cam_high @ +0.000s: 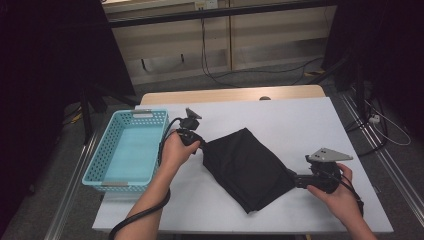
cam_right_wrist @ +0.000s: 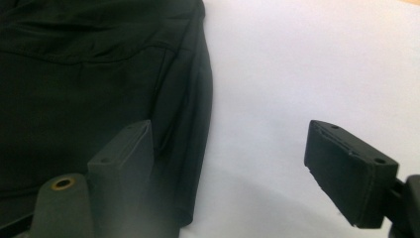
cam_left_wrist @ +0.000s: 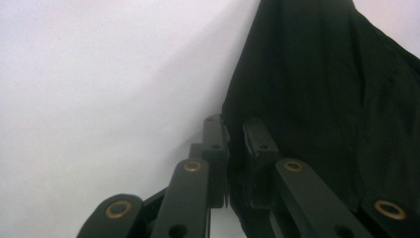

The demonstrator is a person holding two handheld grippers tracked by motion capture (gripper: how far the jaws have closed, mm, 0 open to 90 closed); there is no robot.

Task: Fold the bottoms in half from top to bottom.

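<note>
No readable text, no labels, no brand marks, no numbers on anything in view

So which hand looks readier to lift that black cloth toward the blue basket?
Probably the left. The left gripper is already shut on the black cloth's corner nearest the blue basket. The right gripper stands open at the far edge, one jaw over the fabric, gripping nothing.

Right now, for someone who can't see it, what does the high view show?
A person's left gripper pinches one edge of a folded black cloth on a white table; the right gripper sits open at its opposite edge. A turquoise basket stands left.
</note>
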